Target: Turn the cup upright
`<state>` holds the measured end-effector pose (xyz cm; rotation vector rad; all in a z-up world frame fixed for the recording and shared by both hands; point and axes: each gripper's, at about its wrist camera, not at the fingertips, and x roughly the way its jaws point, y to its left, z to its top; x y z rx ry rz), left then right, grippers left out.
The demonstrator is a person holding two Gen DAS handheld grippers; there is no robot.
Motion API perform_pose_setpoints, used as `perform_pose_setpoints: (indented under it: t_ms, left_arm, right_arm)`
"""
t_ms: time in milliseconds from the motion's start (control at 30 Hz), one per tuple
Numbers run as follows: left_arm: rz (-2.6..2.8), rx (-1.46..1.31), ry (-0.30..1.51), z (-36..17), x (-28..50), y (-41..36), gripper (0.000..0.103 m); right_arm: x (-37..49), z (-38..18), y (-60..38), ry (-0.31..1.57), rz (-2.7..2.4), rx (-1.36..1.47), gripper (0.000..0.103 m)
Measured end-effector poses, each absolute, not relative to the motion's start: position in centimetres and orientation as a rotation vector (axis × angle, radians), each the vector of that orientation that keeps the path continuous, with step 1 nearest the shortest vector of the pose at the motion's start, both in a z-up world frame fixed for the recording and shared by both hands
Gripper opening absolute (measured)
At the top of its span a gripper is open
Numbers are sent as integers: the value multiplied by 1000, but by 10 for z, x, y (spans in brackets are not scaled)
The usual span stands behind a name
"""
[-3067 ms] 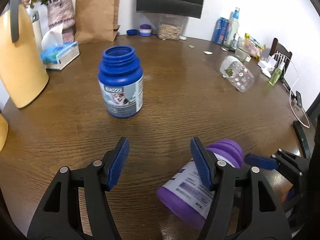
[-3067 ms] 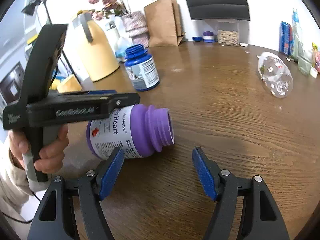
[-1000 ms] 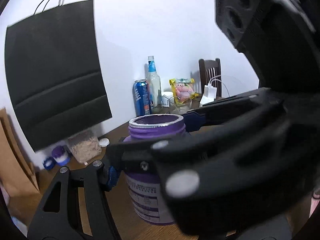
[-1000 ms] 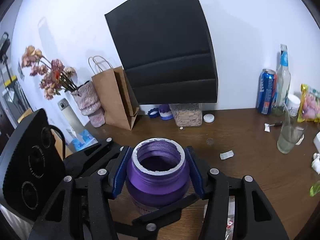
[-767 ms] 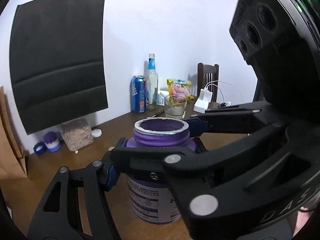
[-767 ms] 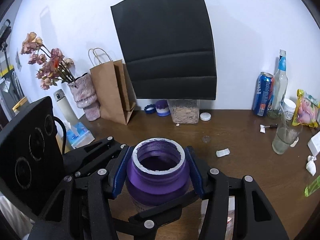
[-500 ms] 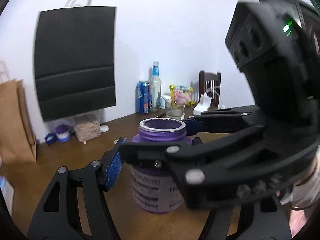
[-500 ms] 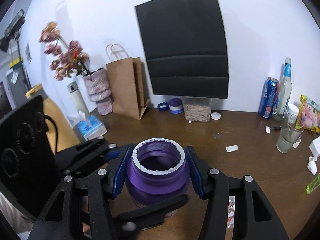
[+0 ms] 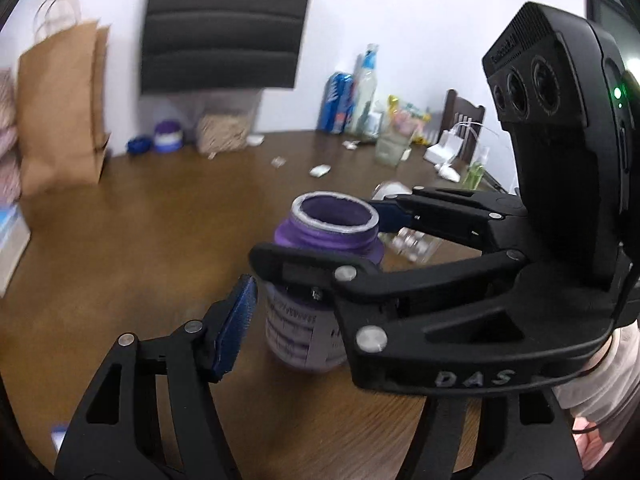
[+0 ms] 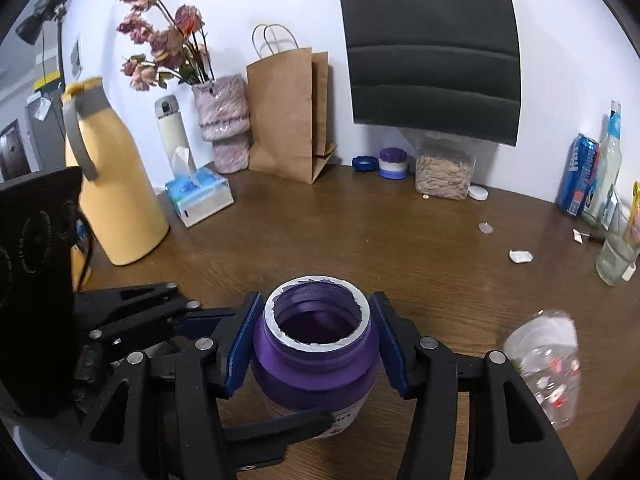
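The purple jar [image 10: 316, 356] stands upright, mouth up, on the wooden table [image 10: 400, 248]. The right gripper [image 10: 316, 344] is clenched on its neck, a blue pad pressed to each side. The left gripper [image 9: 288, 312] is spread loose around its labelled body, its visible pad just clear. A clear cup [image 10: 544, 364] lies tipped over nearby.

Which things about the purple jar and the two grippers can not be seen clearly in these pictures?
- Purple jar base: in the right wrist view its own body and the gripper fingers hide it.
- Jar label: motion blur in the left wrist view makes the text unreadable.
- Left gripper: its right finger is hidden behind the right gripper.
- Clear cup: blurred; contents unclear.
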<state>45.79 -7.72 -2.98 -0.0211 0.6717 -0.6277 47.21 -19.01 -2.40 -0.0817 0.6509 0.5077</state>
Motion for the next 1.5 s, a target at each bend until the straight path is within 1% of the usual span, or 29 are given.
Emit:
perform_pose_setpoints:
  t_ms: [167,300,567,1067,1100,1133,1233,1400,1467,1500]
  left_arm:
    - [-591,-78,733,-55,452,-66,62]
    - [-596,-106,747,-62,449,-64,62]
    - [-592,-83,732,-62,448,-67,59]
    - [-550,-49,757,-58,453,-69,60]
    - [-544,-48,759,-57,453,-68,61]
    - [-536,-50,761,-56,452,-66,61]
    - [-510,-51,752,-49,446,-60,61]
    - [-430,-45,701,-24,418,-43,62]
    - [-397,-33,682,-14,401,-31,72]
    - [-376,-28,669,-10,393,-25,80]
  right_arm:
    - [467,-34,-177,659,512,-137,59]
    - [462,-33,-175,675,529,-133,61]
    - [460,-29,-180,693,539,-81,61]
    - [470,-28,-180,735,544,-33,61]
    - [470,-27,-181,741,543,-33,64]
    - [469,-25,-181,746,543,-34,70]
    - [458,-14,-186,718,542,-29,78]
    - [429,9,-211,688,520,-16,78]
    - [412,17,-224,668,495,-27,78]
    - [402,21,-232,659,475,-34,78]
